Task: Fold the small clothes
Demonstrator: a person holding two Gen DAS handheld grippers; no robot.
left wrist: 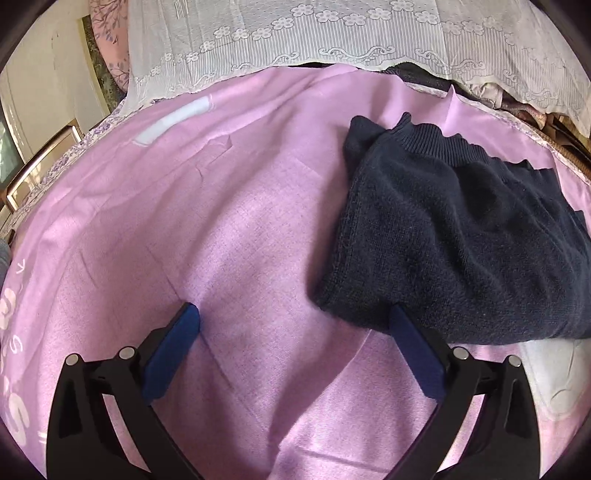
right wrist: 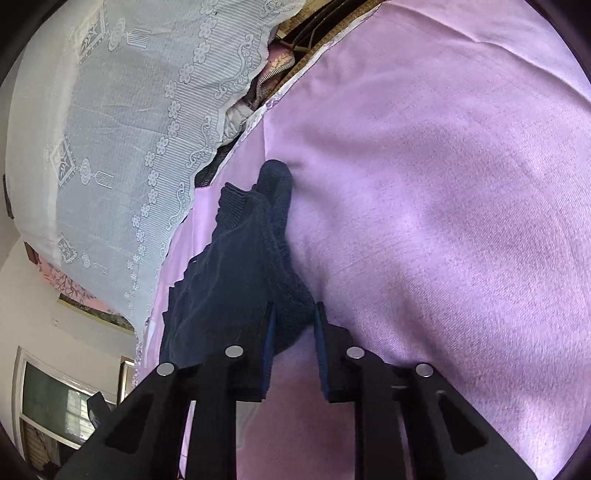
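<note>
**Two grippers at one dark knit, and only one has a bite**

One small navy knitted garment [left wrist: 461,236] lies bunched on the pink-lilac bedsheet [left wrist: 229,229], filling the right half of the left wrist view; in the right wrist view it [right wrist: 236,266] runs from the lower centre of the frame up toward the middle.

The right gripper [right wrist: 293,317] has its jaws drawn narrow around the near corner of the knit, a thick lump of wool sitting between the blue pads. The left gripper [left wrist: 295,321] stands wide apart with nothing in it; its right-hand finger just touches the garment's lower left edge, and the other rests over bare sheet.

The worry, to my eye, is that pinch. It looks to have caught a rolled wad rather than a single edge, so a lift could drag several layers up together and spoil the fold. Should the left gripper close where it is, it would likely nip the sheet as well as the wool. The white lace cloth [left wrist: 332,33] at the top of the frame lies well apart from it all.
</note>
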